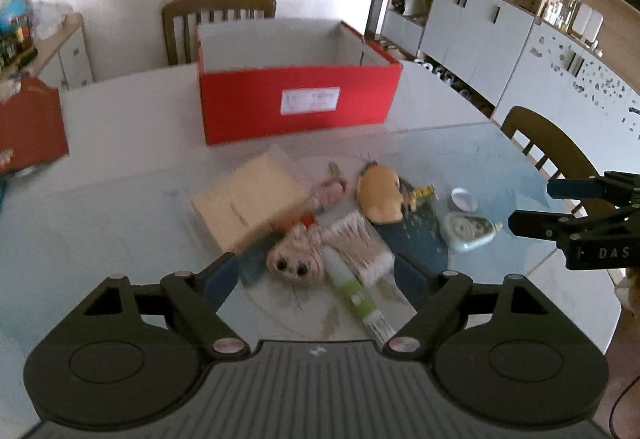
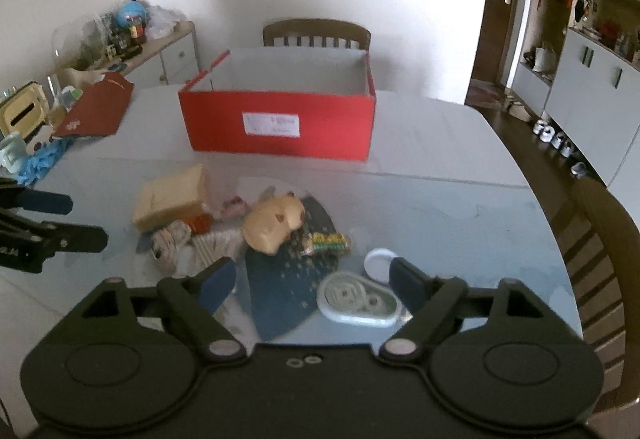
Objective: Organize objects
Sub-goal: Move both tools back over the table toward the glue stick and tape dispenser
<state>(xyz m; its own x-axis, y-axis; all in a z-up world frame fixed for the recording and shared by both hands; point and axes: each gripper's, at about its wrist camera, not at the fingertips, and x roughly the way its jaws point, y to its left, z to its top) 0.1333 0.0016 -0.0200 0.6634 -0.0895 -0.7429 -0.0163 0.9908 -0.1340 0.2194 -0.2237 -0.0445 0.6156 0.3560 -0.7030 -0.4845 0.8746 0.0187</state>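
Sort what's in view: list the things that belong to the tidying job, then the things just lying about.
Job:
red box
beige packet
small doll with big eyes
green tube
tan plush toy
correction tape dispenser

Lying about:
red paper bag
blue gloves
chairs

We cannot read the white label (image 1: 310, 101) on the red box (image 1: 296, 107); its print is blurred in both views. The floor of that box stays hidden behind its near wall. The left-wrist picture's right edge cuts off the right gripper (image 1: 532, 205), and the right-wrist picture's left edge cuts off the left gripper (image 2: 86, 221). The small pink thing (image 1: 332, 191) beyond the doll head (image 1: 296, 257) is too smeared to identify. The green tube (image 1: 358, 297) runs under the gripper body, its near end hidden.
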